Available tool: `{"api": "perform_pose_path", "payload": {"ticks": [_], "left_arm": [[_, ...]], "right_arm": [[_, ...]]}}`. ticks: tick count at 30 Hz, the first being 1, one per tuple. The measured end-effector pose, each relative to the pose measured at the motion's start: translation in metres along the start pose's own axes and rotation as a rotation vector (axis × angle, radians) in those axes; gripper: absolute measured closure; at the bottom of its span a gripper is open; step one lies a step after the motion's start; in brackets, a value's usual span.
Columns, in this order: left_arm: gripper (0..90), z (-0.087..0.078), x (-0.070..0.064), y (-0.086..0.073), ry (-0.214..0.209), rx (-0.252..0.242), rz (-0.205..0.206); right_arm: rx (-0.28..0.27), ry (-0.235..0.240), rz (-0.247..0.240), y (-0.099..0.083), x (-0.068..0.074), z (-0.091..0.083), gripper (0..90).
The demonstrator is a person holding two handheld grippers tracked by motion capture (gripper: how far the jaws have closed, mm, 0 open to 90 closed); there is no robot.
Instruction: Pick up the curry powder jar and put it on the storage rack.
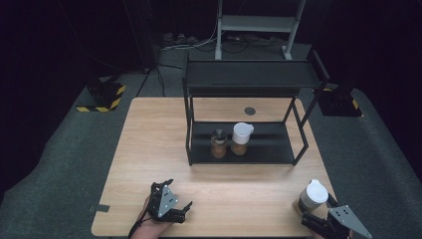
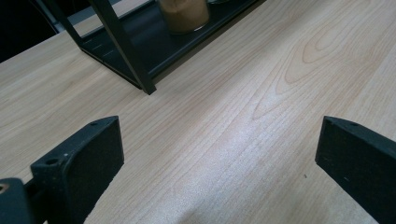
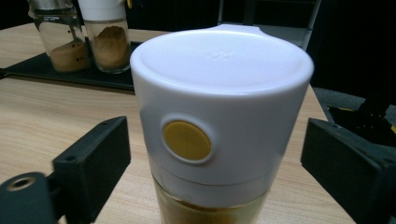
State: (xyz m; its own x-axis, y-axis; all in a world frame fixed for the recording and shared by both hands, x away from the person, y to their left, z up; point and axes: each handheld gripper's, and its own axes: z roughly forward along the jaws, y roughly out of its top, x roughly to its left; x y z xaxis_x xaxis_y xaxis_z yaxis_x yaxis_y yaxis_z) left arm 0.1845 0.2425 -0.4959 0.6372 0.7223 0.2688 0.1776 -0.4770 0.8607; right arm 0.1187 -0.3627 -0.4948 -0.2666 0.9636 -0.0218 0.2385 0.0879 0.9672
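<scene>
Lining up right gripper (image 1: 309, 217) on the spice jar (image 1: 312, 196) at the table's (image 1: 149, 149) near right corner, jaws spread wide either side, not touching.
Glass body, part-full of powder: rigid, smooth, breakable, likely top-heavy under the white cap (image 3: 219, 88). Grip the glass below the cap. Left gripper (image 1: 181, 213) agape, empty.

In the right gripper view the white-lidded jar (image 3: 219, 126) is cut off at the bottom edge, hiding its base. The two jars (image 3: 88, 39) on the far shelf lose their tops at the upper edge. In the left gripper view, a shelf jar (image 2: 183, 14) shows just its lower part.
</scene>
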Motion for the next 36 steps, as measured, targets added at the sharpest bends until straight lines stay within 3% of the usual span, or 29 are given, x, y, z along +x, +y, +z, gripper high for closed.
{"api": "perform_pose_path", "payload": {"ticks": [11, 14, 36], "left_arm": [[1.4, 0.0003, -0.0002, 0.0003, 0.000, 0.002, 0.000], [1.4, 0.0003, -0.0002, 0.0004, 0.000, 0.002, 0.001], [1.4, 0.0002, -0.0005, 0.0002, 0.002, 0.001, 0.001]], "right_arm": [[-0.002, -0.002, -0.015, -0.0033, 0.0001, 0.0011, 23.8], [-0.003, 0.019, -0.007, -0.0044, -0.0033, 0.0017, 29.6], [-0.004, 0.030, -0.003, -0.0029, -0.0051, 0.0040, 30.3]]}}
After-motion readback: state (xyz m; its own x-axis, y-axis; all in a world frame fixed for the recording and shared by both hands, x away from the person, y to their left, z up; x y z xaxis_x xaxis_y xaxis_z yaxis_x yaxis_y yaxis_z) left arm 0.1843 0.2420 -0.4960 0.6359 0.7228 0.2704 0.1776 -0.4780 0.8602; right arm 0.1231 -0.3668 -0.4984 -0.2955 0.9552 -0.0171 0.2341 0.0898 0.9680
